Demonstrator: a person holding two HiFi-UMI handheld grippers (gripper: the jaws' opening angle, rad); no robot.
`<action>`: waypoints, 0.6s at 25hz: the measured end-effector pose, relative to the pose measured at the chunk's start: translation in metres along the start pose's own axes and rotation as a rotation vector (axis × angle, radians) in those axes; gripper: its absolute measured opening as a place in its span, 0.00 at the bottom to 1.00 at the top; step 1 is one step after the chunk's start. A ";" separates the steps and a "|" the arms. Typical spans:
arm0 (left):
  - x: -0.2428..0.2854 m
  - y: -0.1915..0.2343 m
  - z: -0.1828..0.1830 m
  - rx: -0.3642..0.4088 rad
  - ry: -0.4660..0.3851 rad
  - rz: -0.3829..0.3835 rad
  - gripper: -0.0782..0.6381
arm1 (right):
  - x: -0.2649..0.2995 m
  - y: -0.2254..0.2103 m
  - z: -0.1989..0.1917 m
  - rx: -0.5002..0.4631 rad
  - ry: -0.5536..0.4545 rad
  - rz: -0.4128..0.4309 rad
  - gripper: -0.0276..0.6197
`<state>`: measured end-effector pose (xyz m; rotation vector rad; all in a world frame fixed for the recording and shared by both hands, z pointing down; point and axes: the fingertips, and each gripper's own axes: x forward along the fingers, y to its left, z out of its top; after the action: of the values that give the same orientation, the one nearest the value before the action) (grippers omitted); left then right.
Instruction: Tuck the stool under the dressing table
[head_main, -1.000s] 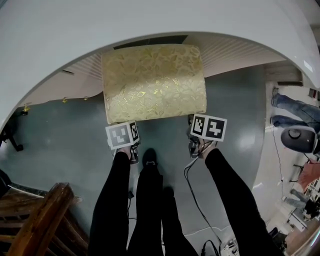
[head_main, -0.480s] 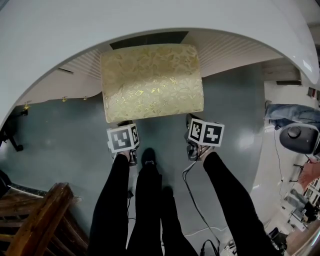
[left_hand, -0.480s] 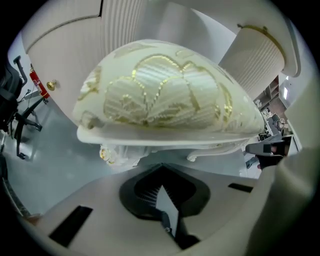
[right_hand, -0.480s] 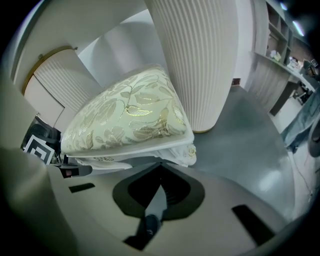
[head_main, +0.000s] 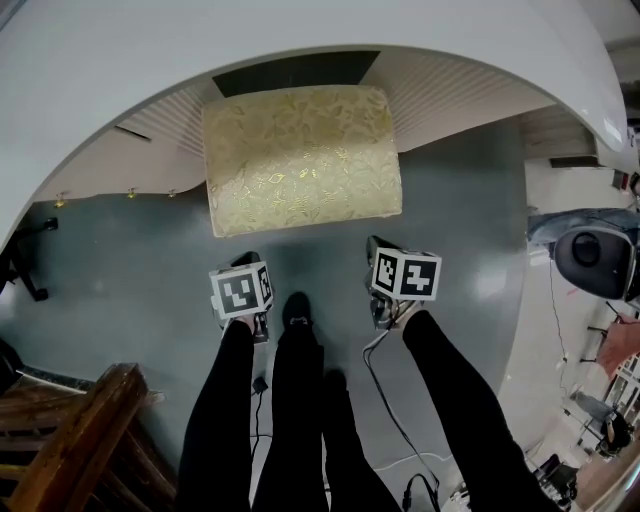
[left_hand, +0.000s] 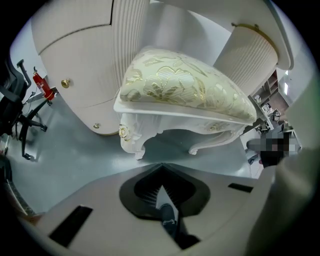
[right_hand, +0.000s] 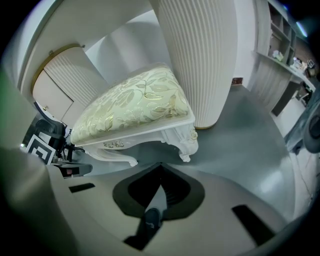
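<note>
The stool (head_main: 300, 160), white-legged with a gold patterned cushion, stands partly under the curved white dressing table (head_main: 300, 40). Its near edge still shows in front of the tabletop. My left gripper (head_main: 247, 260) sits just short of the stool's near left corner, shut and holding nothing. Near the other corner, my right gripper (head_main: 373, 243) is also shut and empty. A gap of grey floor separates both from the stool. From the left gripper view the stool (left_hand: 185, 90) lies ahead of the closed jaws (left_hand: 161, 167). The right gripper view shows the stool (right_hand: 135, 107) beyond its closed jaws (right_hand: 161, 167).
Fluted white pedestals (right_hand: 200, 60) and a cabinet with gold knobs (left_hand: 75, 65) flank the stool's gap. A wooden piece (head_main: 80, 440) stands at lower left. A cable (head_main: 385, 400) trails on the floor by the person's legs (head_main: 300, 400). Another person (head_main: 580, 225) is at right.
Both grippers have drawn back from the stool's near edge toward the person. The stool now sits slightly further under the table.
</note>
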<state>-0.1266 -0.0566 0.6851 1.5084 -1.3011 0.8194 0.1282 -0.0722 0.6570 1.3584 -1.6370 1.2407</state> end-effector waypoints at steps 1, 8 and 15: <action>-0.002 0.000 0.000 0.000 -0.003 -0.001 0.12 | -0.001 0.003 -0.001 -0.002 -0.002 0.005 0.05; -0.015 -0.005 0.005 -0.002 -0.040 -0.017 0.12 | -0.009 0.023 -0.003 -0.126 -0.016 0.046 0.05; -0.018 -0.008 0.010 -0.003 -0.056 -0.027 0.12 | -0.006 0.025 -0.011 -0.207 -0.015 0.059 0.05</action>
<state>-0.1233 -0.0603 0.6638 1.5534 -1.3190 0.7629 0.1041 -0.0597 0.6490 1.2017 -1.7740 1.0628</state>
